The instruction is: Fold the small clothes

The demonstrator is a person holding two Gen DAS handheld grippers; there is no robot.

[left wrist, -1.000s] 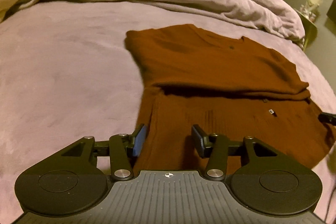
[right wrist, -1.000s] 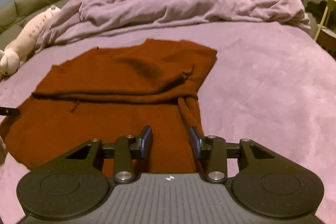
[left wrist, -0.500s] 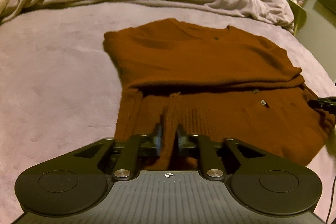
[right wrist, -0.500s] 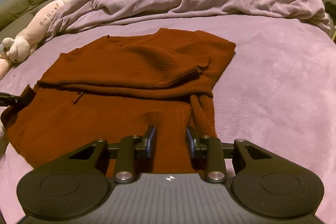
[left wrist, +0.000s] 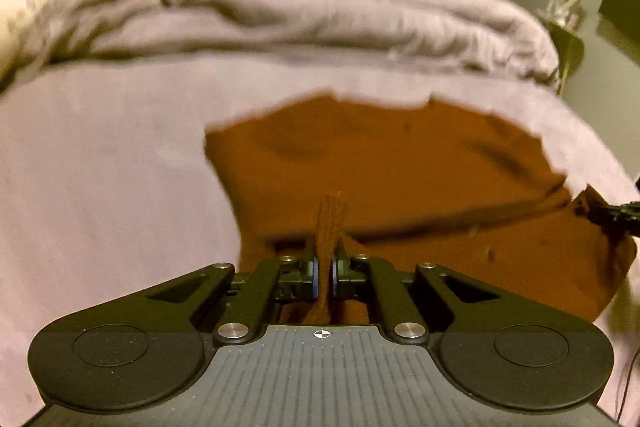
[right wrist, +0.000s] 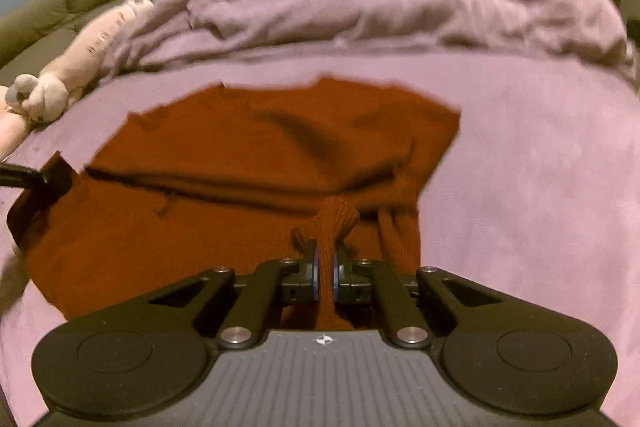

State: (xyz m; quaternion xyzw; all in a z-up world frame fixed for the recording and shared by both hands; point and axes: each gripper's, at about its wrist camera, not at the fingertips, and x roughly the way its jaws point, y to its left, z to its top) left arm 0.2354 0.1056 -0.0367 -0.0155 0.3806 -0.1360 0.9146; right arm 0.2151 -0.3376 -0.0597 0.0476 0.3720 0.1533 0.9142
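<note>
A rust-brown sweater [right wrist: 248,155] lies on the bed [right wrist: 528,163], its upper part already folded down over the body. The left claw [left wrist: 325,267] is clamped narrow on a pinch of the knit hem at the near edge, a ridge of fabric standing up between its pads. The right claw [right wrist: 326,269] grips the hem the same way at the other near corner, beside a bunched sleeve. A rumpled blanket [right wrist: 380,7] is heaped across the far side of the bed, with a plush toy [right wrist: 76,67] at its left end.
</note>
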